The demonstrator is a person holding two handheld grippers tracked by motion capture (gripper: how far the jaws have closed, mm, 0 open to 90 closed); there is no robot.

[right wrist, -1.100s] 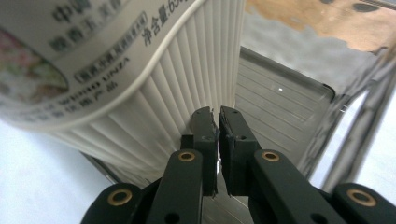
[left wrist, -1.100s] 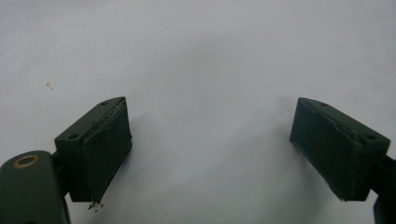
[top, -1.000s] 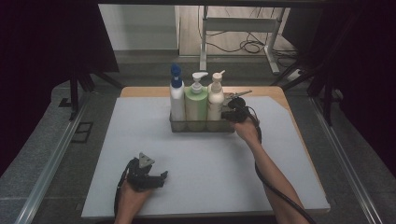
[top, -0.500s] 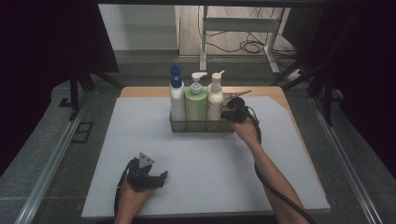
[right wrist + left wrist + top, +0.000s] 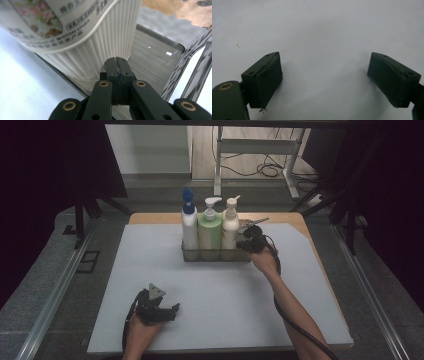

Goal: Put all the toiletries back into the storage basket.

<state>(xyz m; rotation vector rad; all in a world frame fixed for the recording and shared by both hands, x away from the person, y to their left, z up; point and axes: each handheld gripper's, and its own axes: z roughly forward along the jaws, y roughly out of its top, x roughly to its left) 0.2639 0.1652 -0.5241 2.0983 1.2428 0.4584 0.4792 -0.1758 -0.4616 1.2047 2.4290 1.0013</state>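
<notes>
Dark surroundings are framing a pale table (image 5: pixel 125 285), where a clear tray (image 5: pixel 216 255) is sitting far-centre, carrying three bottles. At the tray's right end, the right tool (image 5: pixel 117 60) is clenching the tray's wall beside the cream bottle (image 5: pixel 82 42). Near-left, the left tool (image 5: pixel 324 75) is resting released on the table.

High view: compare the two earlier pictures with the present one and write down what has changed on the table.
Nothing visibly changed. The right tongs remain at the right end of the clear tray, shut, beside the white bottle. The left tongs rest open on the grey mat, near the front edge. The three bottles stand upright in the tray as before.
</notes>
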